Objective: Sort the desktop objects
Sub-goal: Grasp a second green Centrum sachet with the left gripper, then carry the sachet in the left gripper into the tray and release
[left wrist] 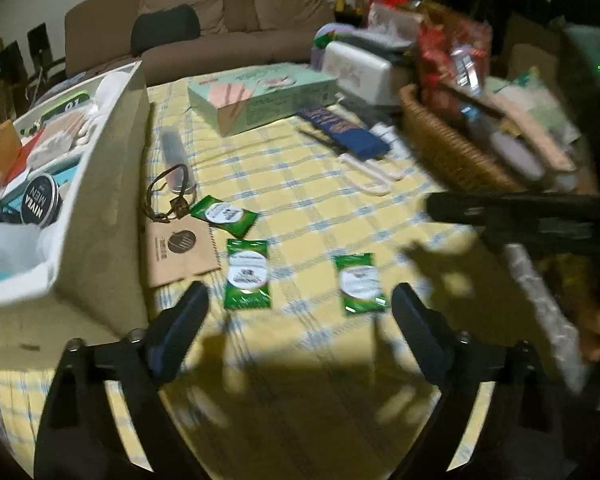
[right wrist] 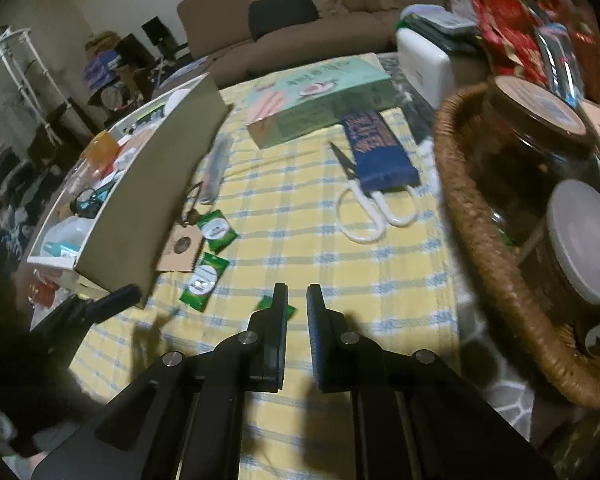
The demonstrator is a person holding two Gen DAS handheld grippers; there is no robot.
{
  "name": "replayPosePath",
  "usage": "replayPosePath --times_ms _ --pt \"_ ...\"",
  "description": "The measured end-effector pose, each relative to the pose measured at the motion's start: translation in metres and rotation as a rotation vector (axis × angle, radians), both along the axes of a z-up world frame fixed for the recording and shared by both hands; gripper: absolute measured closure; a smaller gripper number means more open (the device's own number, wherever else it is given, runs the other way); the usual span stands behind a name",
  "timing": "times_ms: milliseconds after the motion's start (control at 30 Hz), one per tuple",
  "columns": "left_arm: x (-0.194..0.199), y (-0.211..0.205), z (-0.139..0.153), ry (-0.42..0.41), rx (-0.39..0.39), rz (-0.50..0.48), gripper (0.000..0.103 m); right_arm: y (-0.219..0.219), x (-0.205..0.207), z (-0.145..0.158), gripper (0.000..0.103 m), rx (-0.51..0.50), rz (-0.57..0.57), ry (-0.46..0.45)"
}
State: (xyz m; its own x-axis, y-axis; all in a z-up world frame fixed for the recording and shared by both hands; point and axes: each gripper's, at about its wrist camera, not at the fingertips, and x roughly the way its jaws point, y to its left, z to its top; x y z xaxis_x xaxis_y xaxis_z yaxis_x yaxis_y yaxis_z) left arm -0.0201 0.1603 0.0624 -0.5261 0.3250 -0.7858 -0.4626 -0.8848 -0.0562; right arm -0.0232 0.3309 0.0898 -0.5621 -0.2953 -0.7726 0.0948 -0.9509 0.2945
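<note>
Three green packets lie on the yellow checked cloth: one (left wrist: 224,216) beside a brown paper card (left wrist: 182,252), one (left wrist: 247,274) in the middle and one (left wrist: 360,284) to the right. My left gripper (left wrist: 300,316) hovers open just short of the last two, with nothing between its fingers. The right gripper (right wrist: 297,300) is shut with only a thin gap and holds nothing. A green packet corner (right wrist: 265,305) peeks out behind its left finger. In the left wrist view the right gripper (left wrist: 436,206) reaches in from the right, above the cloth.
A cardboard organiser box (left wrist: 112,184) with a Nivea tin (left wrist: 40,204) stands at the left. A wicker basket (right wrist: 480,216) of jars fills the right. White scissors (right wrist: 376,212) in a blue sleeve, black snips (right wrist: 342,160), a mint box (right wrist: 320,96) and a leather cord (left wrist: 168,192) lie farther back.
</note>
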Motion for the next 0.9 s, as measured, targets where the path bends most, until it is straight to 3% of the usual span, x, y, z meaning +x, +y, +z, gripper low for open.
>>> replayPosePath --times_ms 267,400,500,533,600,667,900 --pt "-0.028 0.006 -0.039 -0.053 -0.033 0.059 0.028 0.009 0.003 0.012 0.091 -0.041 0.003 0.028" --pt "-0.035 0.005 -0.041 -0.038 -0.024 0.095 0.035 0.010 0.002 0.009 0.091 -0.047 0.011 0.018" --pt "-0.037 0.004 -0.040 -0.029 -0.024 0.117 0.058 0.012 0.002 0.009 0.090 -0.052 0.005 0.016" --pt "-0.036 0.003 -0.038 -0.024 -0.022 0.115 0.079 0.014 0.002 0.009 0.088 -0.054 0.000 0.017" --pt "-0.035 0.001 -0.036 -0.031 -0.003 0.108 0.079 0.017 0.002 0.009 0.080 -0.066 -0.012 0.014" --pt "-0.030 0.000 -0.034 -0.041 0.022 0.090 0.079 0.021 0.003 0.008 0.058 -0.091 -0.029 0.010" --pt "-0.004 -0.016 -0.007 -0.069 0.122 0.045 0.079 0.012 0.001 0.000 0.057 -0.090 -0.019 -0.026"
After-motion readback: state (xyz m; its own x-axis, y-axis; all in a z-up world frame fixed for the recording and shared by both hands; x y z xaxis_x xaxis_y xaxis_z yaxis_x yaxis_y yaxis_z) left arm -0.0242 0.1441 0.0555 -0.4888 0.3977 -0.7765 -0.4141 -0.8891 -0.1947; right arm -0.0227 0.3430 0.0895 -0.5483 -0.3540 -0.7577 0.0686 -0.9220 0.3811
